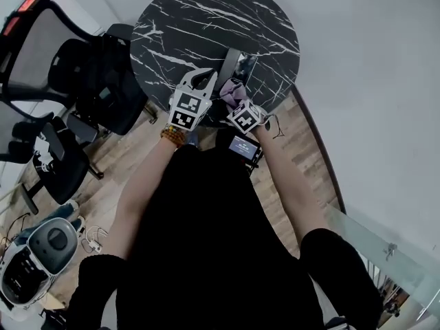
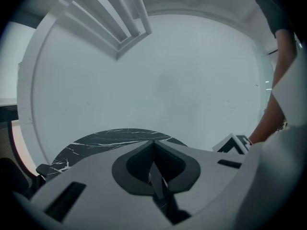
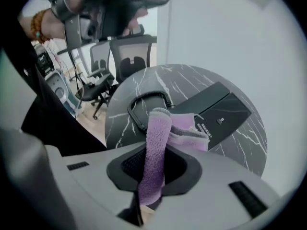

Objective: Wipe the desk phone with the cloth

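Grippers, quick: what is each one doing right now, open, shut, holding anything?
Left gripper: shut, nothing between its jaws.
Right gripper: shut on the purple cloth.

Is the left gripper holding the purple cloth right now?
No, the left gripper has its jaws closed on nothing; the purple cloth is pinched in the right gripper.

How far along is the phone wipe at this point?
Done: the cloth is picked up, clamped in the right gripper. In hand: it hangs over the round table, just short of the desk phone. Left: the wiping itself; no contact with the phone shows. The left gripper is shut and empty.
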A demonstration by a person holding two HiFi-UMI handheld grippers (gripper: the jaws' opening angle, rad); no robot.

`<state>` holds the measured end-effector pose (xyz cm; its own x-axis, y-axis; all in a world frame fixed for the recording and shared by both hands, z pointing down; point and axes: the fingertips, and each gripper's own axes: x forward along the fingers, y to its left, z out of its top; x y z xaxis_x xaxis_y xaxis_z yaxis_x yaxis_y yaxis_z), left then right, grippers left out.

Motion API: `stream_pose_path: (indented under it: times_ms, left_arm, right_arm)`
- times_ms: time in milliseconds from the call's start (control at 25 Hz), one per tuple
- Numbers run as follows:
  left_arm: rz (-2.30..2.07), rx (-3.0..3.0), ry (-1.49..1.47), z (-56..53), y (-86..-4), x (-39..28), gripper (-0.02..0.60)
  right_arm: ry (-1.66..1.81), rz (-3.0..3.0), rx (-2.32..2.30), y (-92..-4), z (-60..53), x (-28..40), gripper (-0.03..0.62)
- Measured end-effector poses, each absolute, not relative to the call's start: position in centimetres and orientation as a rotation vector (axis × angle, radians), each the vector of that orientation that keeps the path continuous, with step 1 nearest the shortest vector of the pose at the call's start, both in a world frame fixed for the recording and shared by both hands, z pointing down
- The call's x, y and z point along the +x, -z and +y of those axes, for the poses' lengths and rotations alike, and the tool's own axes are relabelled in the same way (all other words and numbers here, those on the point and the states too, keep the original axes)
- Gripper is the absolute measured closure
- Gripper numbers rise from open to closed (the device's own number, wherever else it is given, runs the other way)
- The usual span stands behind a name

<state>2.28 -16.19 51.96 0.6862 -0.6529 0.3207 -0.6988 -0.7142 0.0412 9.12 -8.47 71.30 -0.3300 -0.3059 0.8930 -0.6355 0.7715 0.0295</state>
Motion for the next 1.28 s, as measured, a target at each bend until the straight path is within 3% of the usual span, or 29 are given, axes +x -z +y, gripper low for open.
stream_pose_path:
  times_ms: [320,680,1280]
  left_arm:
    - [-1.077,2.800,-0.382,-15.6,-50.0,3.3,0.569]
    - [-1.054,2.926,-0.257,-14.3,-44.9,5.0,0.569]
    - [-1.087,2.958,-0.200,-13.6,-42.9,5.1,0.569]
  right_arm:
    - [-0.535,-2.360,1.234,-58.1,-12.5,10.2,0.531]
    - [-0.179,-2.496,1.709,-44.7,-12.1,12.3,0.531]
    - [-0.059,-2.465,1.851,-41.8,-10.7,12.0,0.533]
